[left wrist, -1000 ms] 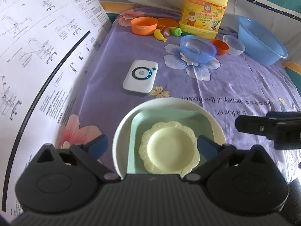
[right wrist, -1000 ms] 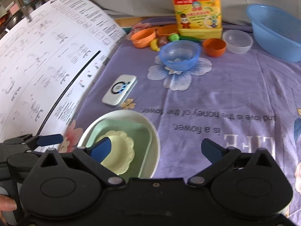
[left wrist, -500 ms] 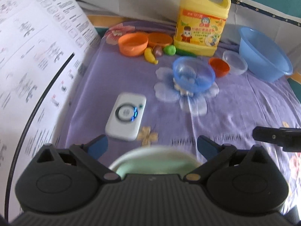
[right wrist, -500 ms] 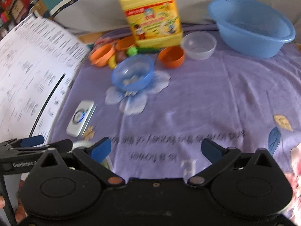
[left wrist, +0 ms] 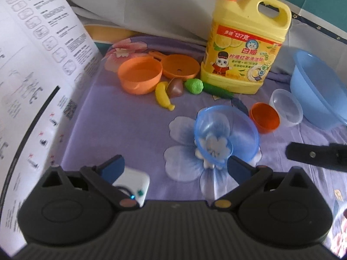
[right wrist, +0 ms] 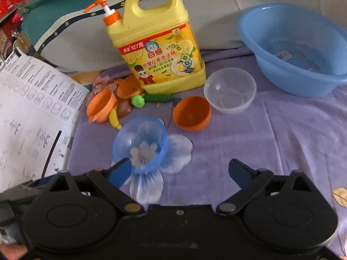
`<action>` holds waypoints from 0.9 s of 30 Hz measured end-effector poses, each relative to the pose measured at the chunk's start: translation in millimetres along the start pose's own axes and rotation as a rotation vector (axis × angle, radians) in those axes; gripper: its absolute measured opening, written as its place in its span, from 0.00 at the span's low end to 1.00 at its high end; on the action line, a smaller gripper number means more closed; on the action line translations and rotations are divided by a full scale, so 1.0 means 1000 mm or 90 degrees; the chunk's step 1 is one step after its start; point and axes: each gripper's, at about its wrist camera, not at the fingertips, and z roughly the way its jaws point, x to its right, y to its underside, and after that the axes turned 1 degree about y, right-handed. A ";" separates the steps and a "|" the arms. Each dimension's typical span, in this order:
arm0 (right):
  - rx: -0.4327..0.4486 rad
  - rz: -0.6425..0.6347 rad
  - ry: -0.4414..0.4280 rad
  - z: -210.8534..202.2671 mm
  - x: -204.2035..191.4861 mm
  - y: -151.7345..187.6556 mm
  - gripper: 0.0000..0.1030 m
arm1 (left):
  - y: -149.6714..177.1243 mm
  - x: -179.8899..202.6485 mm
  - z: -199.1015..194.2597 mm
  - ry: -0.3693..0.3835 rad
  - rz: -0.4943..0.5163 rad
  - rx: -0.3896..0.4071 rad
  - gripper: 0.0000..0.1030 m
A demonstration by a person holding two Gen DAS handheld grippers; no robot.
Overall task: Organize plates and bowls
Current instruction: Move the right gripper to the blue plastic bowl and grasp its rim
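Note:
A translucent blue bowl (left wrist: 225, 134) sits on the purple flowered cloth (left wrist: 134, 130), with a small orange bowl (left wrist: 264, 117) and a clear bowl (left wrist: 286, 106) behind it to the right. My left gripper (left wrist: 175, 166) is open and empty, its right fingertip just short of the blue bowl. My right gripper (right wrist: 180, 170) is closing with nothing between its jaws. Its left fingertip overlaps the near edge of the blue bowl (right wrist: 141, 140). Beyond lie the orange bowl (right wrist: 192, 113) and clear bowl (right wrist: 229, 90).
A yellow detergent jug (right wrist: 158, 49) stands at the back, a large blue basin (right wrist: 297, 47) at the right. An orange handled cup (left wrist: 139, 74), an orange lid (left wrist: 181, 66) and toy fruit (left wrist: 163, 95) lie left of the jug. A white device (left wrist: 134, 182) lies under my left finger. A printed sheet (left wrist: 32, 75) rises on the left.
Both grippers have moved forward, away from the stacked plates, which have left view. The blue bowl is now close ahead. The right wrist has rolled and its jaws have narrowed a little.

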 end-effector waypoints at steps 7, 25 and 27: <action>-0.028 0.013 -0.022 0.043 -0.004 -0.013 0.60 | -0.011 0.007 0.032 0.004 0.002 -0.021 0.90; -0.019 0.003 -0.048 0.058 -0.006 -0.008 0.08 | -0.001 0.035 0.051 0.065 0.051 -0.046 0.28; -0.018 0.001 -0.043 0.053 -0.006 -0.007 0.08 | 0.001 0.038 0.047 0.065 0.056 -0.048 0.28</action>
